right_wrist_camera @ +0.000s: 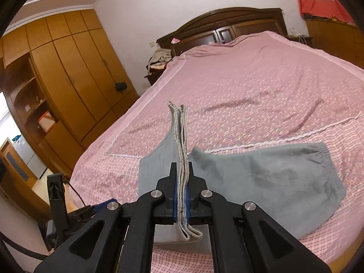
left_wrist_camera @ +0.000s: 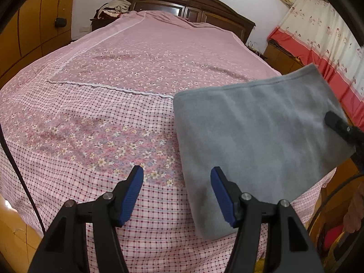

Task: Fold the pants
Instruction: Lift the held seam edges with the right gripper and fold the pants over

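Grey pants [left_wrist_camera: 261, 136] lie folded over on the near right part of the bed, with part of the cloth lifted. My right gripper [right_wrist_camera: 182, 167] is shut on the pants' stacked hem edges [right_wrist_camera: 180, 136], which stand up in a thin ridge between its blue pads. The rest of the pants [right_wrist_camera: 273, 182] lies flat to the right, the elastic waistband [right_wrist_camera: 327, 159] at the far end. In the left wrist view the right gripper [left_wrist_camera: 331, 119] comes in from the right edge over the cloth. My left gripper [left_wrist_camera: 177, 173] is open with nothing between its fingers, just left of the pants' near edge.
The bed [left_wrist_camera: 113, 68] is covered with a pink floral and checked bedspread, with a dark wooden headboard [left_wrist_camera: 188, 6] at the far end. A wooden wardrobe [right_wrist_camera: 68, 68] lines the left wall. Clothes are piled on a nightstand [left_wrist_camera: 113, 9]. A red and white curtain [left_wrist_camera: 318, 45] hangs at right.
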The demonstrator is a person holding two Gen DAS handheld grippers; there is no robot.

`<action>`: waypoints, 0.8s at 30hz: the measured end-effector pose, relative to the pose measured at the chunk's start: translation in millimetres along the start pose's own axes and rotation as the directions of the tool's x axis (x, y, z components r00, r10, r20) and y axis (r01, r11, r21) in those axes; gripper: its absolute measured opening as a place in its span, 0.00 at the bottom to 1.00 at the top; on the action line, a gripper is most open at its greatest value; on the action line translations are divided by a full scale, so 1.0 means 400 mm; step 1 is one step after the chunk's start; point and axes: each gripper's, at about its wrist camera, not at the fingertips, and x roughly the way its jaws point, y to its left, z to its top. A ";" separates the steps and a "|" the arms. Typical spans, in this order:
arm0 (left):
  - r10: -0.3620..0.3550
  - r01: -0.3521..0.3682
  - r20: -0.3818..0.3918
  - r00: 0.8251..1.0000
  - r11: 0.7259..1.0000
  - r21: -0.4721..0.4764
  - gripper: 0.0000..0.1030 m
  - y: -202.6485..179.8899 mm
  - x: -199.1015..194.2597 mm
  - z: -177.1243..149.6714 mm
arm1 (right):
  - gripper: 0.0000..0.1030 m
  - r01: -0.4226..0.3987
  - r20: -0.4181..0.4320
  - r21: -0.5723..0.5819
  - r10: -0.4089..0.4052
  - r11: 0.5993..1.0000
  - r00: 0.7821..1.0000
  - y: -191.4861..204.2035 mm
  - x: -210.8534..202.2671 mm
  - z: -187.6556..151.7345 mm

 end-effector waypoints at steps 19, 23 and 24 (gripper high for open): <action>-0.018 0.019 -0.011 1.000 0.999 0.038 0.63 -0.047 0.012 -0.007 | 0.06 0.057 0.075 0.042 -0.060 0.998 0.995 -0.053 -0.094 0.015; -0.024 0.024 -0.013 1.000 0.999 0.049 0.63 -0.057 0.015 -0.005 | 0.06 0.073 0.092 0.053 -0.077 0.996 0.993 -0.069 -0.111 0.025; -0.025 0.026 -0.014 1.000 0.998 0.052 0.63 -0.060 0.016 -0.005 | 0.06 0.077 0.097 0.057 -0.082 0.995 0.992 -0.073 -0.116 0.027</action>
